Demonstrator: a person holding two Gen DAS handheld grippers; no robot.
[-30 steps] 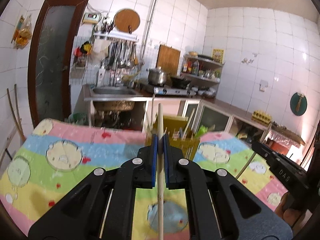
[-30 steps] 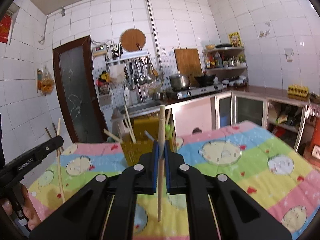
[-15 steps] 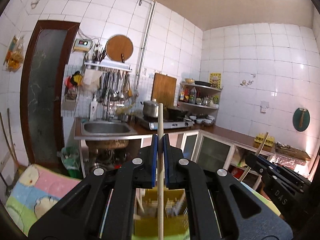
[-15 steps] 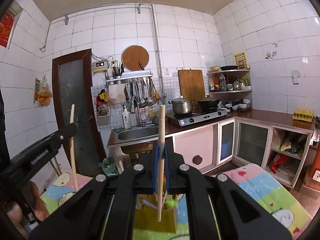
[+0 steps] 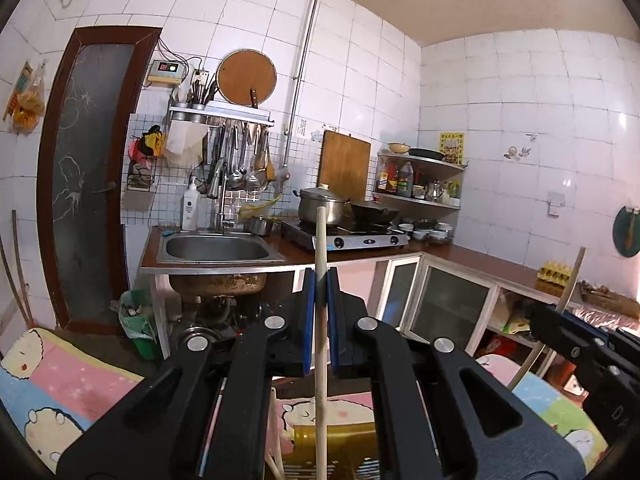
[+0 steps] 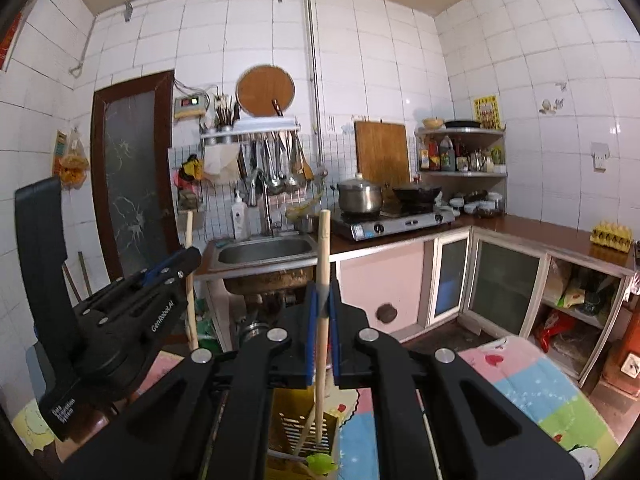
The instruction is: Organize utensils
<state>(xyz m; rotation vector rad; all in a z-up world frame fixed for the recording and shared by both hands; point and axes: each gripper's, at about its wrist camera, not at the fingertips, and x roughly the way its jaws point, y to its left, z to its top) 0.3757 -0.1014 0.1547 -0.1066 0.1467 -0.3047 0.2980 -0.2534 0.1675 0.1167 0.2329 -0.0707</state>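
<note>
My left gripper (image 5: pixel 320 280) is shut on a wooden chopstick (image 5: pixel 320 364) held upright; its lower end hangs over the yellow utensil holder (image 5: pixel 344 452) below. My right gripper (image 6: pixel 322 292) is shut on a second wooden chopstick (image 6: pixel 322 344), upright, with its lower end inside the yellow holder (image 6: pixel 304 432), which holds other chopsticks and a green-ended utensil (image 6: pixel 320 462). The right gripper shows at the right of the left wrist view (image 5: pixel 538 318). The left gripper shows at the left of the right wrist view (image 6: pixel 188 256).
The holder stands on a table with a colourful cartoon cloth (image 5: pixel 68 392). Beyond are a steel sink (image 5: pixel 216 248), a gas stove with a pot (image 5: pixel 324 204), cabinets (image 6: pixel 508 284) and a dark door (image 5: pixel 84 176).
Both grippers have risen and tilted up with their chopsticks. The table has dropped to the bottom of both views and the holder now lies right beneath them.
</note>
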